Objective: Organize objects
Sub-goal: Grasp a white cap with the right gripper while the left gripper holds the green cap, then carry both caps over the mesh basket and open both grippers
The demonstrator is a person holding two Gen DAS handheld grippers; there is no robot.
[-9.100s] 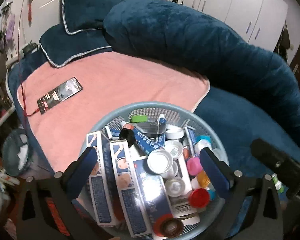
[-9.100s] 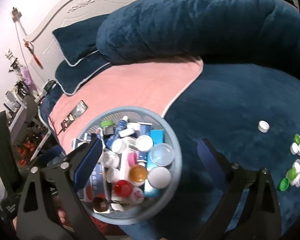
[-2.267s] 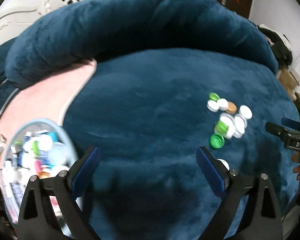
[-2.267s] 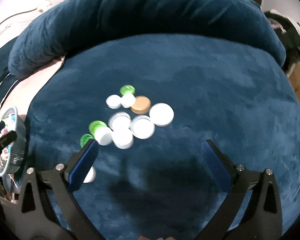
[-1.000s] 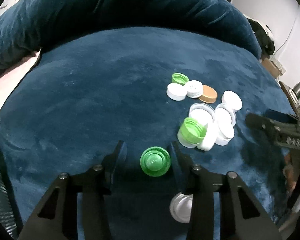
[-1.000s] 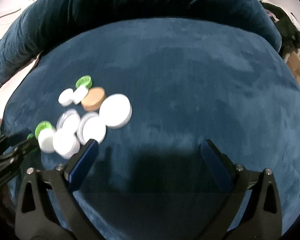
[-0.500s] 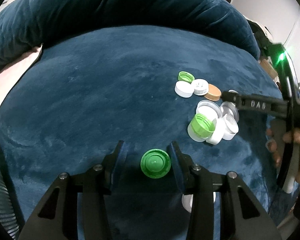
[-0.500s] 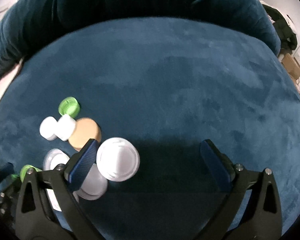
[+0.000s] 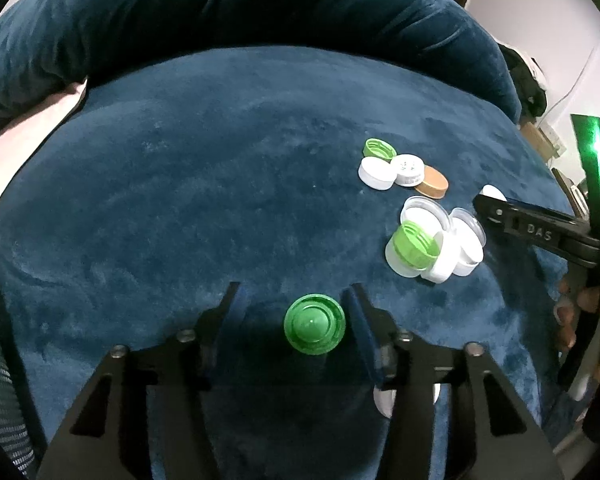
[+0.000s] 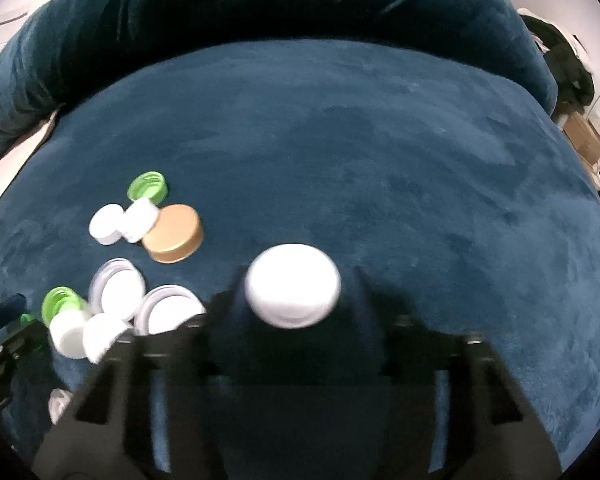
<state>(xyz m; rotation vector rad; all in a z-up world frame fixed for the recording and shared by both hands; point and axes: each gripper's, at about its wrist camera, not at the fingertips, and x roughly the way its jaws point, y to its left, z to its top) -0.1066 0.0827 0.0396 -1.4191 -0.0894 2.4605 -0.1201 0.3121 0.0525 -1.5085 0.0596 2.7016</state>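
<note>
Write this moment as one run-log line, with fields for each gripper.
left gripper: around round green plastic cap, one side gapped | right gripper: closing on large white round lid | surface: blue plush blanket

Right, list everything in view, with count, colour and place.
Large white cap: one, white, between the right fingers.
Big green cap: one, green, between the left fingers, gap on its left.
Gold cap: one, tan-gold, in the cluster.
Small green caps: two, green, cluster's far end and stacked on a white one.
White and clear caps: about six, in the cluster; another beside the left finger.
Blanket: one, dark blue, underneath.
Pink sheet: one, left edge.
Left hand-held gripper: black, open.
Right hand-held gripper: black, closing; contact blurred.
Hand: one, right edge.
</note>
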